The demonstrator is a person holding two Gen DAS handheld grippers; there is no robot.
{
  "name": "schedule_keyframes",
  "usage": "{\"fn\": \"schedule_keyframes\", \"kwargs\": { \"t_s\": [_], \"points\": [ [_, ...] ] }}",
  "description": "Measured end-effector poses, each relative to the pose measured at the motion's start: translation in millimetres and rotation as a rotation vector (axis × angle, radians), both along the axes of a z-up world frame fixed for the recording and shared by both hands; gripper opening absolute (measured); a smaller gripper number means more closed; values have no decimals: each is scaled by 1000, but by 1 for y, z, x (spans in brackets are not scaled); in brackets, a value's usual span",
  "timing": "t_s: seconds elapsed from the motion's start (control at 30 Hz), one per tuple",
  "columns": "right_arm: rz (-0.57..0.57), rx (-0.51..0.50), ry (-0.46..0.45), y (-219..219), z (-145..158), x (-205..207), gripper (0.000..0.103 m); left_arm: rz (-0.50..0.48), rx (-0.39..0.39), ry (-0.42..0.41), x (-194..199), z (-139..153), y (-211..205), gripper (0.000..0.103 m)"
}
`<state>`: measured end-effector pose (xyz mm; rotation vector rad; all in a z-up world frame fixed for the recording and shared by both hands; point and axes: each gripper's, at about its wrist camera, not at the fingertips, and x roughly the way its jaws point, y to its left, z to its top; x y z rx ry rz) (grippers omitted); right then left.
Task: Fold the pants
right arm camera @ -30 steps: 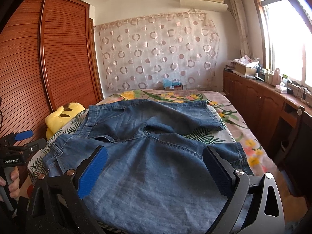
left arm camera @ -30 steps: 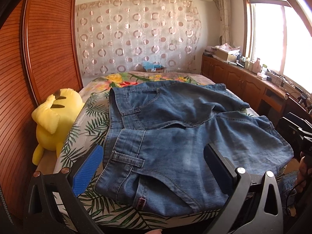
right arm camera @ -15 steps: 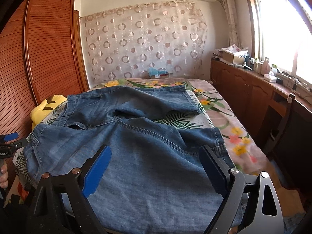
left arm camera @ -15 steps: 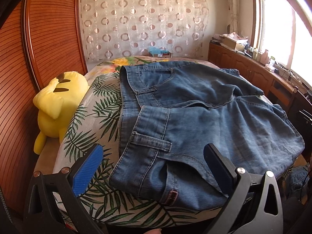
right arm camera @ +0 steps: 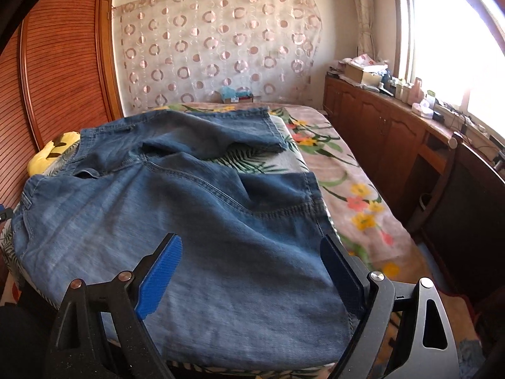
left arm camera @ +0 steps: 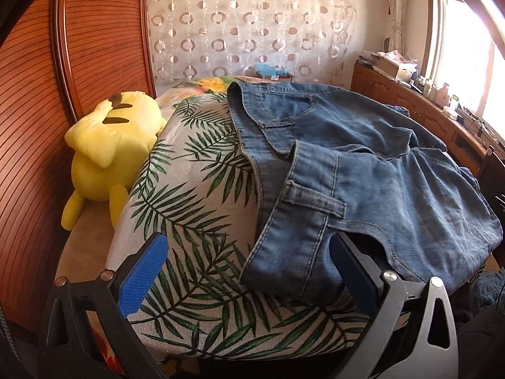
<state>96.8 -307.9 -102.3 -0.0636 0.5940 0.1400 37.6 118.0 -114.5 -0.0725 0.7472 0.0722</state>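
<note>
Denim pants (left arm camera: 363, 170) lie spread across the bed (left arm camera: 195, 208), filling the centre and right of the left wrist view, with the waistband running from the upper middle down to the lower middle of the frame. A belt loop sits on the near waistband corner, which is lifted slightly off the palm-leaf bedspread. The left claw (left arm camera: 249, 271) stands wide at the bottom of the frame: its blue left pad (left arm camera: 142, 278) hangs over bare bedspread, while its dark right finger lies against or just over the near waistband corner; whether it touches the cloth cannot be told. Nothing is pinched between the pads.

In the right wrist view the pants (right arm camera: 176, 208) cover the centre and left of the frame, one leg reaching to the upper middle, the other hanging over the bed's near edge at the bottom. The right claw (right arm camera: 252, 262) is wide too, its jaws having just been closing a little, with denim lying between and below them but not gripped.

A yellow plush toy (left arm camera: 107, 148) rests at the left of the left wrist view, between the bed and a slatted wooden wardrobe (left arm camera: 94, 41). A circle-patterned curtain (right arm camera: 217, 53) hangs across the far wall, and a cluttered wooden worktop (right arm camera: 394, 104) runs under the window at the right.
</note>
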Motion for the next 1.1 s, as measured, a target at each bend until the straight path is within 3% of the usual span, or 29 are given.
{"fn": "schedule_keyframes", "kwargs": {
  "t_s": [0.3,0.33,0.37,0.7,0.83,0.9,1.1],
  "points": [
    [-52,1,50,-3,11,-4,90,-31,-50,56,-2,-16,6,95],
    [-56,5,52,-4,12,-3,90,-41,-56,59,-3,-17,6,82],
    [-58,7,54,-3,12,-4,90,-58,-70,69,-3,-19,5,77],
    [-62,24,62,-9,11,-4,89,-96,-90,82,-5,-24,-4,45],
    [-68,29,63,-14,8,2,89,-103,-84,63,-9,-12,-11,22],
    [-66,28,63,-14,9,4,89,-114,-73,44,-12,-3,-15,16],
    [-64,34,52,-15,10,8,89,-108,-61,-38,-24,32,-15,14]
  ]
}}
